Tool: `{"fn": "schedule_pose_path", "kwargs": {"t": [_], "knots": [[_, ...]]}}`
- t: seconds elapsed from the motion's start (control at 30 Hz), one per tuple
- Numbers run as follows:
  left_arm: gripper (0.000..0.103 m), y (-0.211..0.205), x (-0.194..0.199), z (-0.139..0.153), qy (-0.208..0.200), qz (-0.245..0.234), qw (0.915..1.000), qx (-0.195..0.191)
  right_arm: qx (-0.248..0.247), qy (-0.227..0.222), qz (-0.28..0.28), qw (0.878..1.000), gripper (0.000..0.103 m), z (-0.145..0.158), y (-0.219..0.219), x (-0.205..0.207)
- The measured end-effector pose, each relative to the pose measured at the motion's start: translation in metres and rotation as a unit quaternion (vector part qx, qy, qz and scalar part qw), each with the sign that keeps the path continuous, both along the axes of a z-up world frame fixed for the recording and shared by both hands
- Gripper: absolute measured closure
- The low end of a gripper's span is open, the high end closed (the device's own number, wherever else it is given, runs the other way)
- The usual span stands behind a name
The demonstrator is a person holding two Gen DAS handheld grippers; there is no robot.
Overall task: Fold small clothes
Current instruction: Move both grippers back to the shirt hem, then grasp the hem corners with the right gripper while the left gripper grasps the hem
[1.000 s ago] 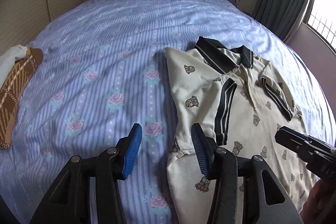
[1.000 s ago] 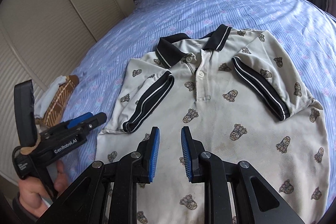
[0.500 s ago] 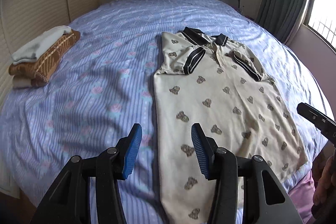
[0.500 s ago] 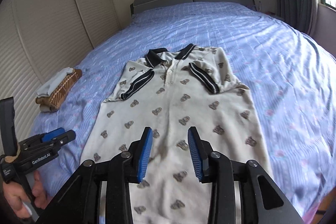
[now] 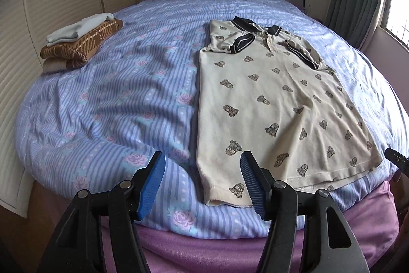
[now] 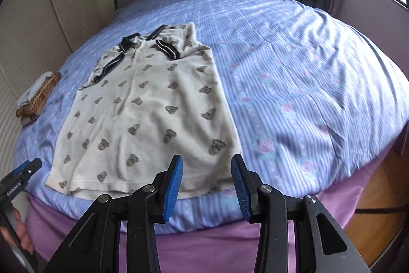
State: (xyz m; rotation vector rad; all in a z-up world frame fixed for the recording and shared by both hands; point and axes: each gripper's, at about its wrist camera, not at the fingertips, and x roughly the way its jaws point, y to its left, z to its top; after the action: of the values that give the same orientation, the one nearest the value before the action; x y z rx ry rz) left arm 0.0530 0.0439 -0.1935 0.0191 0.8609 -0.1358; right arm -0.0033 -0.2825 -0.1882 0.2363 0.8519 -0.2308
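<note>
Cream printed polo shirt (image 5: 276,104) flat on bed, hem nearest; left gripper (image 5: 202,186), right gripper (image 6: 207,186) wide, empty, at hem corners.

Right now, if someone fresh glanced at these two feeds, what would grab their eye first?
The cream polo shirt with dark-trimmed sleeves folded in, lying flat on the blue floral bedspread with its hem at the near edge. Next, the small stack of folded clothes at the bed's far left side. Both tools, left and right, hang open and empty just short of the hem.
</note>
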Motion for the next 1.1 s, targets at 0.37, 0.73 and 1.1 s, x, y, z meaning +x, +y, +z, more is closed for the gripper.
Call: {"fn": "schedule_pose_path", "kwargs": {"t": [0.37,0.73,1.1], "knots": [[0.043,-0.012,-0.008,-0.007,0.002,0.0,1.0,0.004,0.024,0.019,-0.007,0.999,0.079,-0.015,-0.012,-0.004],[0.043,-0.023,-0.008,-0.003,-0.002,-0.012,0.9999,-0.005,0.169,0.039,-0.041,0.984,0.082,-0.045,-0.031,0.004],[0.043,-0.029,-0.007,-0.007,0.005,-0.022,0.9997,-0.004,0.183,0.001,-0.114,0.976,0.101,-0.035,-0.055,-0.016]]}}
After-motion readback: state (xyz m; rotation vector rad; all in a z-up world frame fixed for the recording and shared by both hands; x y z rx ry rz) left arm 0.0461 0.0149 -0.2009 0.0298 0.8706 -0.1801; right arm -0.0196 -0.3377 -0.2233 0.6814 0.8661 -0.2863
